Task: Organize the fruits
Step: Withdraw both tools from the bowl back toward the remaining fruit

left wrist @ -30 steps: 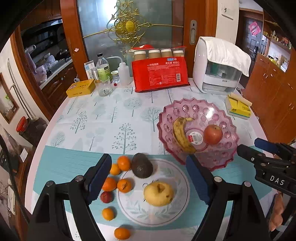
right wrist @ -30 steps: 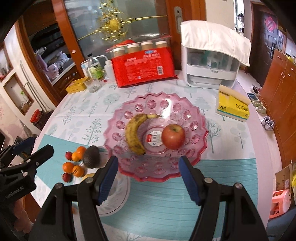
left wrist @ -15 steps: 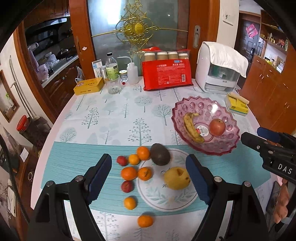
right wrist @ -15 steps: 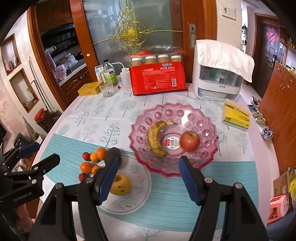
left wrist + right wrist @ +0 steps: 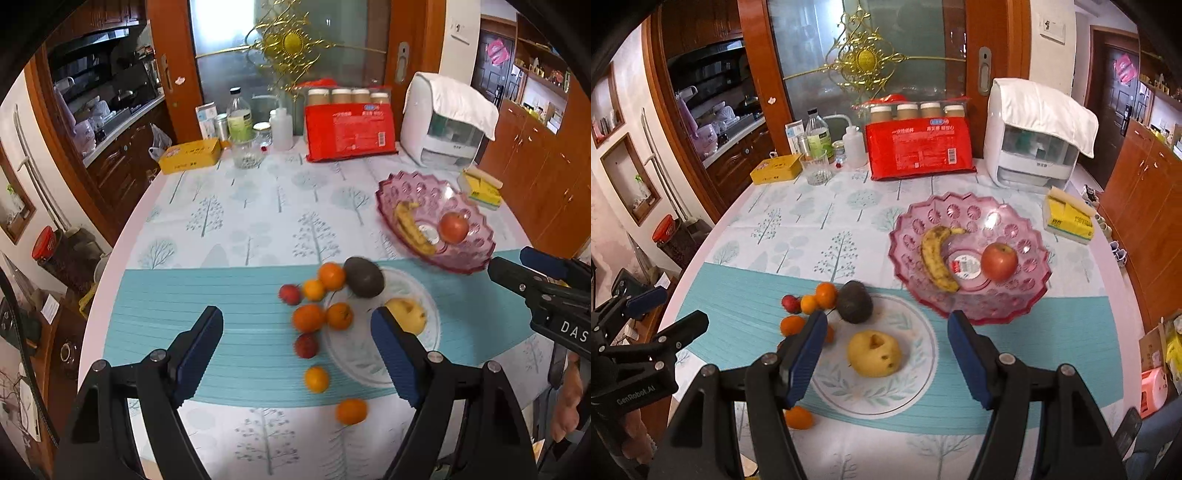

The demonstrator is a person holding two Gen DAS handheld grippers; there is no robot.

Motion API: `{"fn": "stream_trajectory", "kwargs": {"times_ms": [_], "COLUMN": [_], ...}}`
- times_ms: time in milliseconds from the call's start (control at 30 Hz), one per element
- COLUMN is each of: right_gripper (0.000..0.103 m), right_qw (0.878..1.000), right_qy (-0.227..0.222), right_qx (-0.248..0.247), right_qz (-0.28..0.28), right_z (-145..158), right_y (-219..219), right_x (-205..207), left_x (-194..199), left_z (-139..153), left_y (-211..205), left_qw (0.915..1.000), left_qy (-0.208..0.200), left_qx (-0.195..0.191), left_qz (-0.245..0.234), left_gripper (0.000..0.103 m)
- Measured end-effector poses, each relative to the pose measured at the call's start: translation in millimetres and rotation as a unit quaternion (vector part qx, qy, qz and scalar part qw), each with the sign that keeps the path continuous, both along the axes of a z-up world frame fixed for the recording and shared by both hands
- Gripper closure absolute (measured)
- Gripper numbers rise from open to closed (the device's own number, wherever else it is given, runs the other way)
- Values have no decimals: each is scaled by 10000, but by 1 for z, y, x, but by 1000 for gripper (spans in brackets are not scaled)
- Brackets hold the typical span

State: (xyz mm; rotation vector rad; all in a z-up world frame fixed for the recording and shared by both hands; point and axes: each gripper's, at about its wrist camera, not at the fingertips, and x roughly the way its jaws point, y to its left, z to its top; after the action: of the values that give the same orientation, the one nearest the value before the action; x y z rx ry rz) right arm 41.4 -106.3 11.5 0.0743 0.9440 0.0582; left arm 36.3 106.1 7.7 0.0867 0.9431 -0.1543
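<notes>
A pink glass bowl [image 5: 1030,295] holds a banana [image 5: 934,258] and a red apple [image 5: 999,261]. In front of it a white plate [image 5: 912,384] carries a yellow pear [image 5: 874,353] and a dark avocado [image 5: 854,301]. Several small oranges [image 5: 308,317] and red fruits [image 5: 306,346] lie at the plate's left edge. My left gripper [image 5: 297,345] is open and empty above the oranges. My right gripper [image 5: 886,352] is open and empty above the plate.
A red package [image 5: 919,151] with jars, bottles [image 5: 816,136], a yellow tin [image 5: 775,168], a white appliance [image 5: 1034,136] and a yellow tissue pack [image 5: 1069,219] stand at the table's back and right. The round table's edge runs near on the left.
Both grippers have pulled back and up from the table, so more of it shows. The fruit has not moved. Both stay open.
</notes>
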Motion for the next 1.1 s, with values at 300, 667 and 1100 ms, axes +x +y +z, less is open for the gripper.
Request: {"fn": "stream_trajectory", "kwargs": {"times_ms": [300,667,1100], "right_gripper": [35,35,35], "right_qw": [9998,9981,9945], "right_qy": [115,439,897], "right_qx": [-74,-78,52], "right_qz": [-176,-417,-536], "right_z": [-13,-41,-81], "right_y": [36,48,41], "right_x": [-11,-16,-17], "left_x": [2,14,20], "left_z": [-23,-60,-108], "left_y": [41,67,60], "left_qw": [9998,9982,9935], "left_qy": [199,597,1132], "left_qx": [-61,-85,-121], "left_qz": [-30,74,-25], "left_gripper": [22,22,22]}}
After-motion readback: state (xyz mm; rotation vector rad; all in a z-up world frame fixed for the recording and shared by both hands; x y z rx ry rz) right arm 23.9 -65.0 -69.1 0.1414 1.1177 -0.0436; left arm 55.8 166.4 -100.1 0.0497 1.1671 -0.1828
